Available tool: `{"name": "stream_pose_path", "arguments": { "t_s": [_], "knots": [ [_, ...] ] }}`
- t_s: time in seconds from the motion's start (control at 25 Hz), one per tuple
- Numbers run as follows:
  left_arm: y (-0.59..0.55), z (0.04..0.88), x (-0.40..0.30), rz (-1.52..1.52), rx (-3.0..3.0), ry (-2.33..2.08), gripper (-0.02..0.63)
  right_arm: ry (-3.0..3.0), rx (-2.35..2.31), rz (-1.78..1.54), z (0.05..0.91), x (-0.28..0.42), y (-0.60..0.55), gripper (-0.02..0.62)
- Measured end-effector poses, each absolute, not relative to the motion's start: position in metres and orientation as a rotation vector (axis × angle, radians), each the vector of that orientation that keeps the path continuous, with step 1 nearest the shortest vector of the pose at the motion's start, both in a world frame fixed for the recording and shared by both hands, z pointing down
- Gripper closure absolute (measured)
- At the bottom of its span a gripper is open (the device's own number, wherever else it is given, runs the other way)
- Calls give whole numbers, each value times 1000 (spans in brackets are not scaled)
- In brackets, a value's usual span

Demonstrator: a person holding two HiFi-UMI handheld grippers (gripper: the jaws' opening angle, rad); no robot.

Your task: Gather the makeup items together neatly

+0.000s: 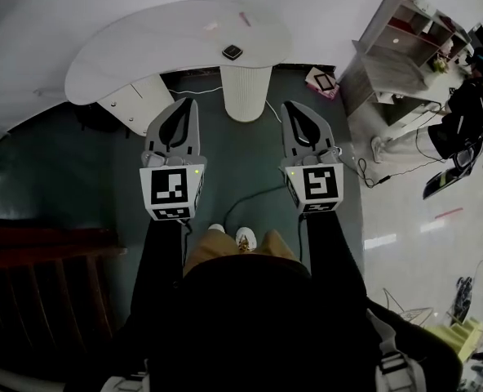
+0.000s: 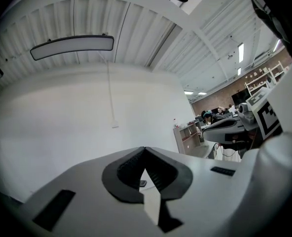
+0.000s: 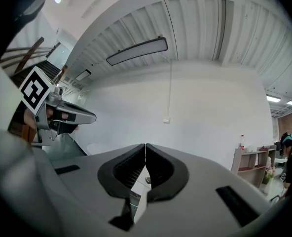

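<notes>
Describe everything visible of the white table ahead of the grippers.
The white table has a smooth, curved, kidney-like top that looks like painted or laminated board. It stands on a ribbed white cylindrical pedestal, with a white drawer unit under its left end, on a dark green floor against a white wall. A small dark square item lies near its front edge and a thin pink item lies farther back.

Probably an office: shelving (image 1: 401, 35), white table (image 1: 144, 47)
</notes>
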State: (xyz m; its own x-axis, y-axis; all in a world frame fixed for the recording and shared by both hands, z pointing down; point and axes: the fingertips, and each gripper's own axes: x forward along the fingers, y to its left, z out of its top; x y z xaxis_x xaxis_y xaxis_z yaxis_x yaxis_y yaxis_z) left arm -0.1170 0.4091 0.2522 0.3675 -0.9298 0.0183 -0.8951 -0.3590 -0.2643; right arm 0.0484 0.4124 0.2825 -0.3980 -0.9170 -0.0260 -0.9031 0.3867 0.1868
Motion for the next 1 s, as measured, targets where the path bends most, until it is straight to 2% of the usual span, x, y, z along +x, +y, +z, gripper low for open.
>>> {"name": "stream_pose_path", "arguments": {
  "t_s": [0.6, 1.0],
  "knots": [
    [382, 244, -114, -321, -2384, 1583, 591, -2601, 1707, -202, 282, 55, 389, 568],
    [293, 243, -135, -289, -2405, 1520, 591, -2567, 1750, -225, 274, 34, 305, 568]
  ]
}}
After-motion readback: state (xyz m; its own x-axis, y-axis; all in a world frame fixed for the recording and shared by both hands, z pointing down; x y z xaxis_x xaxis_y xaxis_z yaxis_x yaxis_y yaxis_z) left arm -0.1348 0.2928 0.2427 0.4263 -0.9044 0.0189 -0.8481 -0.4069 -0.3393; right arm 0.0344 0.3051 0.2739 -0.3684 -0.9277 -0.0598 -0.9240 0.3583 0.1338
